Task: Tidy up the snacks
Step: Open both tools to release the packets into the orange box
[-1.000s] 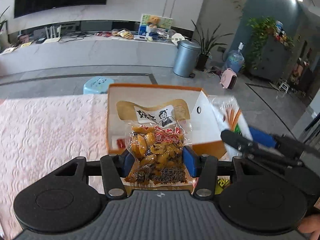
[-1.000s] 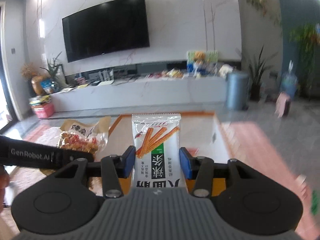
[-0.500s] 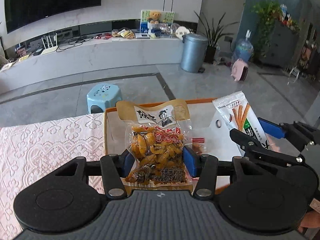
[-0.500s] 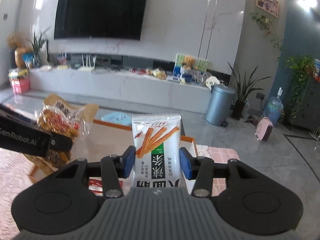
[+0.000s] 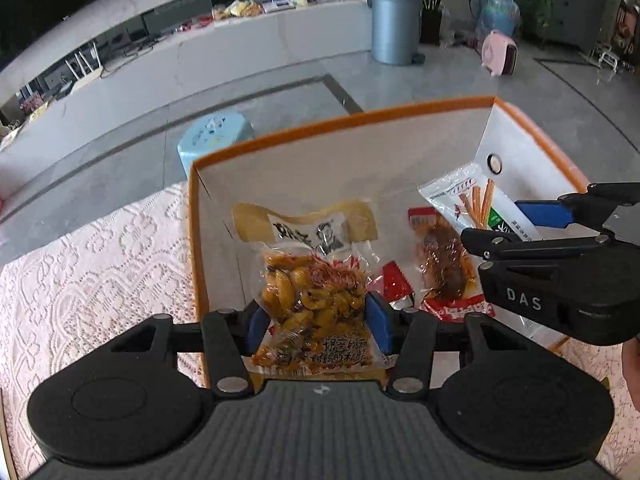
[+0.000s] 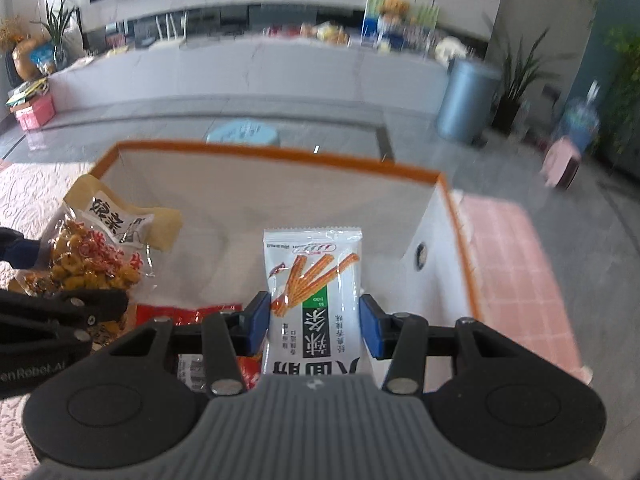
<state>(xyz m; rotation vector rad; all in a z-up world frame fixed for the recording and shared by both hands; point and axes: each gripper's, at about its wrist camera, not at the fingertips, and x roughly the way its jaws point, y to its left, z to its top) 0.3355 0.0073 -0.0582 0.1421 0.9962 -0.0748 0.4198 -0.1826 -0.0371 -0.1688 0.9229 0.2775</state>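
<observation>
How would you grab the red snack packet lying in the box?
The red snack packet lies flat on the floor of the orange-rimmed box, its long side running away from the camera. I would probably come straight down from above and pinch across its narrow width near the middle, one finger on each long edge. The box walls block any sideways approach.

Orange-rimmed white box point(image 5: 340, 124); pink lace-patterned tablecloth point(image 5: 100, 280); white, green snack packet point(image 6: 316, 300); pale-blue stool point(image 5: 216, 132).

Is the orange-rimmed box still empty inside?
No, red snack packets already lie on the floor of the box.
</observation>
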